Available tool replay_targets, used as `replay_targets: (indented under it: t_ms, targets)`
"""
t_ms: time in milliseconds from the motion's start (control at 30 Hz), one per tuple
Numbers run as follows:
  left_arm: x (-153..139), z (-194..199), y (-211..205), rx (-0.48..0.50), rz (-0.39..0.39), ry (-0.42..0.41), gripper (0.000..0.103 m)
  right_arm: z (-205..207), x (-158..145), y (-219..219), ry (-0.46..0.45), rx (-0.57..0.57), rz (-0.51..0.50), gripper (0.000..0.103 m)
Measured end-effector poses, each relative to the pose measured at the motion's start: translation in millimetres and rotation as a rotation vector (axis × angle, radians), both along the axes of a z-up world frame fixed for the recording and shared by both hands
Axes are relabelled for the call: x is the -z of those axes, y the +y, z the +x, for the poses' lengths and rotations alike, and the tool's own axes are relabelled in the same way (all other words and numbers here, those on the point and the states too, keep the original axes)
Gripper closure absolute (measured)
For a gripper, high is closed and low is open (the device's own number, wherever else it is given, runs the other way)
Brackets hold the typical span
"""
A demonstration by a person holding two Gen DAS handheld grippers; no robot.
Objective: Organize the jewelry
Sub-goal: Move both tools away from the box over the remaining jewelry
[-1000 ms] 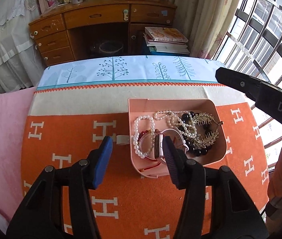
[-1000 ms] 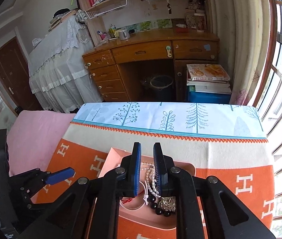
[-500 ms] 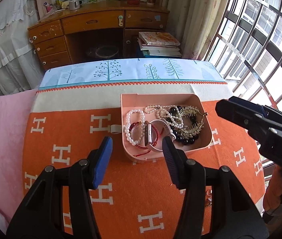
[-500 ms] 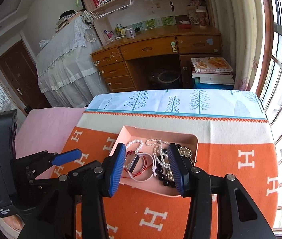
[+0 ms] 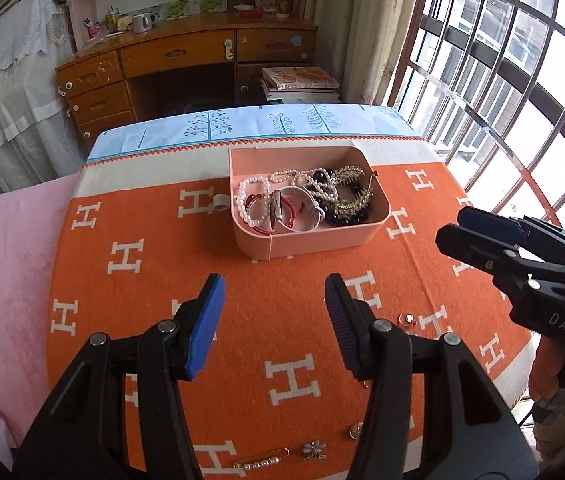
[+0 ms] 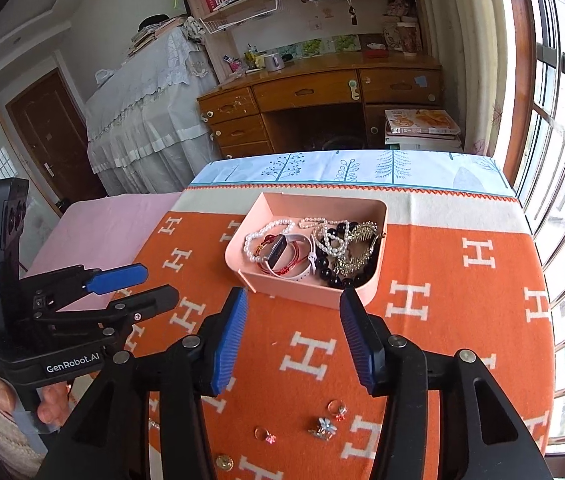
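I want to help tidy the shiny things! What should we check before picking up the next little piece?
1. Left hand-held gripper open and holding nothing: ok.
2. Right hand-held gripper open and holding nothing: ok.
3. Pink box upright on the orange blanket, open top reachable: ok.
4. Loose pieces in view near the front edge, such as the flower ring and gold pin: ok.
5. Everything already tidied: not ok, small pieces are outside the box.
6. Room left in the box: cannot tell; pearls, beads and a watch cover most of the bottom.
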State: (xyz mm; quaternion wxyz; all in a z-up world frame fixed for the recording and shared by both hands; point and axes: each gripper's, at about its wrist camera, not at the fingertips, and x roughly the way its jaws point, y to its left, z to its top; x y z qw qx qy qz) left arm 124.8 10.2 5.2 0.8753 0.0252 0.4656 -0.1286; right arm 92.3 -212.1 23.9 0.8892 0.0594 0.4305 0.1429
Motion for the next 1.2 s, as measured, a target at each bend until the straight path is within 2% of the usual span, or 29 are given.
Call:
replay_targets:
  t_ms: [200,433,700,867,1033,1200]
  targets:
    - [6,-28,2,0.002,0.000,-0.002,0.054,-36,0,-2,-0.048,0.016,-0.043,0.042]
    - [24,-60,16,-0.007,-0.028,0.003,0.054,-67,5,-6,-0.059,0.048,-0.053,0.041]
    - [68,-99,32,-0.004,-0.045,0.069,0.054,-100,42,-11,0.020,0.050,0.027,0.041]
    - [88,-125,35,0.013,-0.070,0.108,0.054,-124,69,-8,0.024,0.045,-0.014,0.041]
    - [97,-145,26,0.052,-0.054,0.113,0.054,-135,85,-7,0.021,0.033,-0.037,0.041]
    - [98,-148,29,0.052,-0.024,0.102,0.065,-137,93,1,0.018,-0.003,-0.053,0.041]
